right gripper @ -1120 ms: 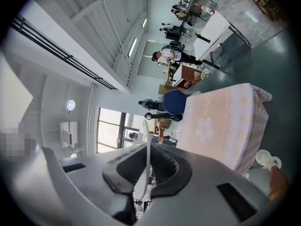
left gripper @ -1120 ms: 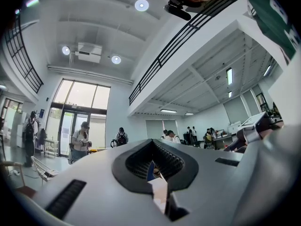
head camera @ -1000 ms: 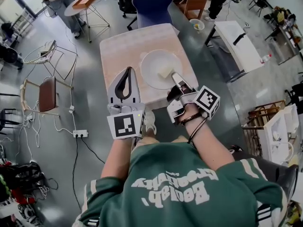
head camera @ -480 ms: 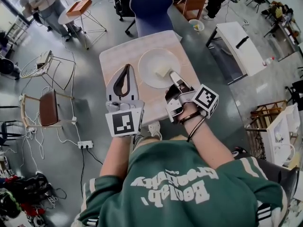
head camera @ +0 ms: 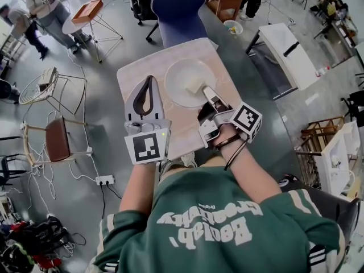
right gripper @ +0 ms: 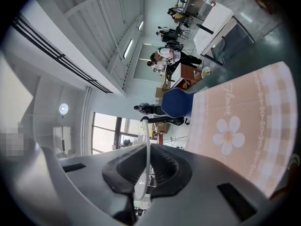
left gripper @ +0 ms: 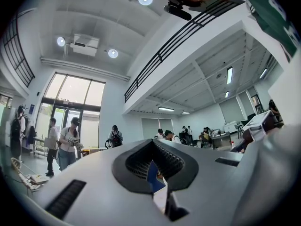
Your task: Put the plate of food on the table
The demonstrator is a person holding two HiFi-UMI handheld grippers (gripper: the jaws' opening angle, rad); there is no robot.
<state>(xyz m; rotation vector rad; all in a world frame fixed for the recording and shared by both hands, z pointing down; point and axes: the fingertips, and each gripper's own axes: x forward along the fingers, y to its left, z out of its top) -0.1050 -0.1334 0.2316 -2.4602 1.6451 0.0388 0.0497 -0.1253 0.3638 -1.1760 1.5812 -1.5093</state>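
Note:
A white plate (head camera: 185, 78) with a pale piece of food (head camera: 196, 86) on it hangs over the table (head camera: 142, 67), which wears a pink checked cloth. Whether it rests on the cloth I cannot tell. My right gripper (head camera: 206, 90) is shut on the plate's near right rim. In the right gripper view that rim (right gripper: 146, 147) runs edge-on between the jaws of the right gripper (right gripper: 142, 163), with the flowered cloth (right gripper: 244, 126) alongside. My left gripper (head camera: 150, 79) hovers over the table left of the plate, shut on nothing. The left gripper (left gripper: 151, 143) points level across the room.
A blue chair (head camera: 179, 7) stands at the table's far side. To the right is a white table (head camera: 287, 44), at the far left a small round table (head camera: 88, 13) with an orange tray. A brown chair (head camera: 57, 136) and a power strip (head camera: 103, 180) sit left on the floor.
Both grippers and the plate have moved forward, farther in over the table. The table's near edge now lies close to the person's body.

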